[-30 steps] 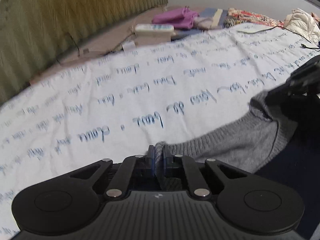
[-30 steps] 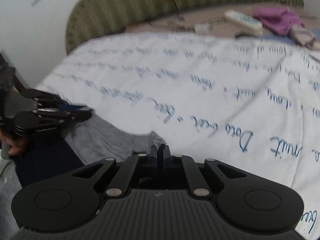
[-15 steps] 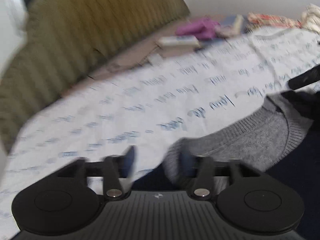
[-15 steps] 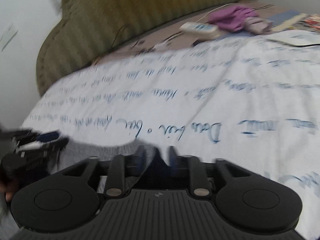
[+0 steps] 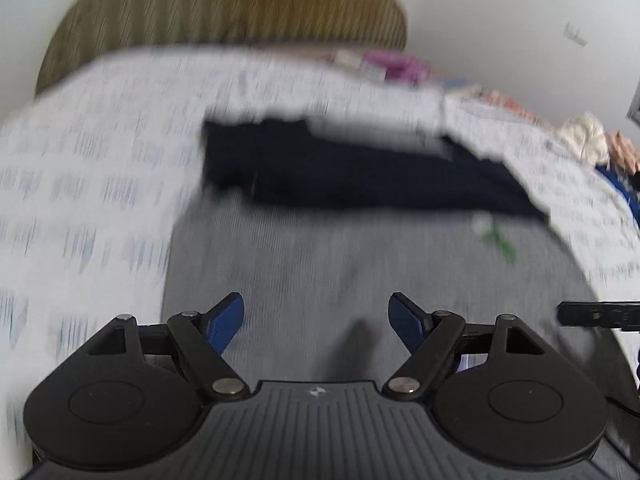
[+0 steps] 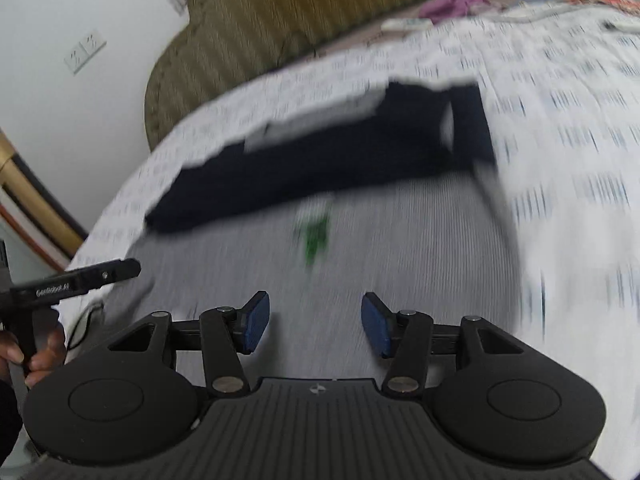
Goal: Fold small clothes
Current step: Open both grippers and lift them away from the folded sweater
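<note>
Left gripper [image 5: 316, 316] stands wide, its blue pads [image 5: 224, 326] well apart with nothing between them, above the grey knit [image 5: 360, 264]. Right gripper [image 6: 316, 320] is likewise spread, pads [image 6: 256, 322] apart and empty, over the same knit [image 6: 380, 248]. The knit lies flat on the sheet [image 5: 100, 184], its near part under both grippers. A dark navy garment [image 5: 360, 176] lies across its far edge, touching it; both views are motion-blurred, so which piece overlaps the other cannot be told. A small green mark [image 6: 316, 236] shows on the knit just below the navy edge in the right view; the left view shows it [image 5: 498, 240] toward the right side. Only the right view shows the person's hand [image 6: 44, 356] gripping the left gripper's handle at the lower left, a wall socket [image 6: 85, 51], and a gold rail [image 6: 32, 200]. Only the left view shows the other gripper's tip [image 5: 596, 314] at the right edge and a cream bundle [image 5: 584, 136] at the far right of the bed. Both show the olive headboard [image 6: 300, 12] and a purple cloth [image 6: 456, 2] beyond the sheet.
</note>
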{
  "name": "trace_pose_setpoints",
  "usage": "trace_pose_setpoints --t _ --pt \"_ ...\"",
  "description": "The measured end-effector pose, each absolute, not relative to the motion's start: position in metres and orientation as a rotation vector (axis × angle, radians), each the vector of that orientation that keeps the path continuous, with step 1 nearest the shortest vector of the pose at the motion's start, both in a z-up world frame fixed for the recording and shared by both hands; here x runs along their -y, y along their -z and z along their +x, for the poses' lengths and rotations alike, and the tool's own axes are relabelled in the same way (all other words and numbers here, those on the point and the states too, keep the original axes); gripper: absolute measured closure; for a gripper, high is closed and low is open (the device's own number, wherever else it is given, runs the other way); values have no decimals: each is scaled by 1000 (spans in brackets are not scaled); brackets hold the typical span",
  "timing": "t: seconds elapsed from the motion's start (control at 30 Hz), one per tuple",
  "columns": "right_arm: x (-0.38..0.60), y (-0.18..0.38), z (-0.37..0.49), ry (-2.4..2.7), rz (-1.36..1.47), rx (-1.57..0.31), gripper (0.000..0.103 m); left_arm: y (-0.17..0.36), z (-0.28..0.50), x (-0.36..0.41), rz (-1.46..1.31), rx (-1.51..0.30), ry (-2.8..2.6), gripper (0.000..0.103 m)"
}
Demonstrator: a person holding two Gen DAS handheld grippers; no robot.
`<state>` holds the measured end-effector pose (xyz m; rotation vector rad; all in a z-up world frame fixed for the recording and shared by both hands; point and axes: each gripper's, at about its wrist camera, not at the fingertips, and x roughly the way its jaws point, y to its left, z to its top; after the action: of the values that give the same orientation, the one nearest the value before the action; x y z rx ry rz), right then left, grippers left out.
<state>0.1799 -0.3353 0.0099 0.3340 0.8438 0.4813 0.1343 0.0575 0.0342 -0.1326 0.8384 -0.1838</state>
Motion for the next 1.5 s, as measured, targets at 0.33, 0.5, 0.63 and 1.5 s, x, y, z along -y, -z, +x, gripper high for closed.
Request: trace_pose_setpoints --t 0.33,0.5,0.63,1.5 --pt "387 -11 55 -430 527 -914 43 -36 3 -117 -351 -886 195 22" --pt "414 -2 12 -354 650 -916 43 -35 -27 -143 -554 -874 209 22" --pt "437 6 -14 -331 738 -934 44 -31 -42 -161 -697 -874 218 22" --pt "420 23 -37 -422 825 -974 45 -24 -47 -190 -813 -929 206 23"
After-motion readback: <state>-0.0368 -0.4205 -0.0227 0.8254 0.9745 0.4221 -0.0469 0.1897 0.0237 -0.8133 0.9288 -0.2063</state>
